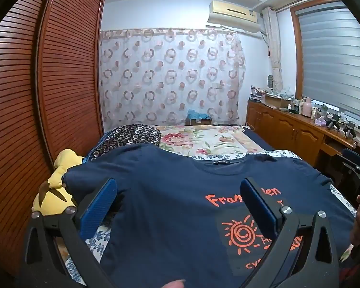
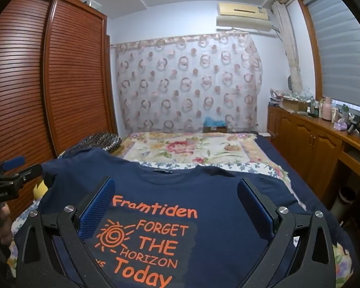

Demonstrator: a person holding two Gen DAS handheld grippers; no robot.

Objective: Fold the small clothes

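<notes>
While one navy T-shirt (image 2: 216, 199) lies flat on the bed (image 2: 204, 148), we hold both tongs, left tongs (image 1: 177, 199) and right tongs (image 2: 176, 196), above it, tilted slightly down, jaws wide apart and empty.

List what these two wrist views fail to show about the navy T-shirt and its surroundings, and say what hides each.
- T-shirt hem: cut off by the bottom edge in both views.
- Printed text: left wrist view, partly covered by the left gripper finger.
- Yellow plush toy: left wrist view, partly behind the sleeve.
- Items on the cabinet: too small to identify.
</notes>
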